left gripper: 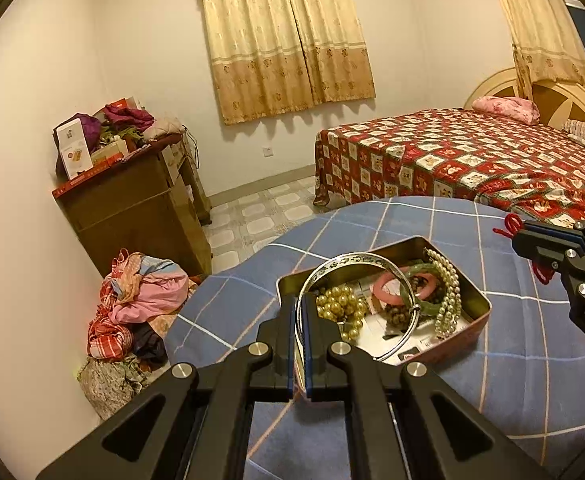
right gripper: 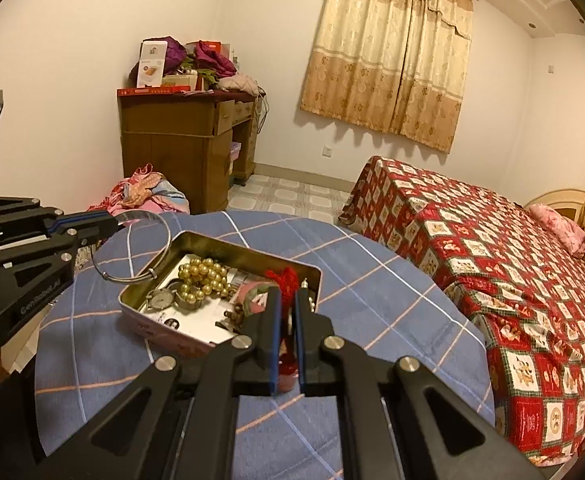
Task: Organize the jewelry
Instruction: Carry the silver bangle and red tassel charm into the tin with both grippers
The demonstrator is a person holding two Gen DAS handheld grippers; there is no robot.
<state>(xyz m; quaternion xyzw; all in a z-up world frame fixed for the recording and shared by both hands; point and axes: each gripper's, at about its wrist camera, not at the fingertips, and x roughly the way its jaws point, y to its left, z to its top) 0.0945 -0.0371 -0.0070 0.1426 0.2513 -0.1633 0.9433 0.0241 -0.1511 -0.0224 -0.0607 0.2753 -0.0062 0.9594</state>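
With two claws point(left gripper: 301, 312) point(right gripper: 288, 308) clamped, one tin point(left gripper: 468, 288).

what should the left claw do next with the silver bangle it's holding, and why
Probably carry the silver bangle sideways, clear of the tin, and set it on the blue checked cloth. The left claw is shut on its rim and holds it above the tin's edge, where gold beads, a watch and other pieces lie tangled. The right claw grips a red cord.

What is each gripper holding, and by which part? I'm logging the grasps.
Left gripper: the silver bangle, pinched at its rim. Right gripper: a red cord piece, clamped lower down; exact part unclear.
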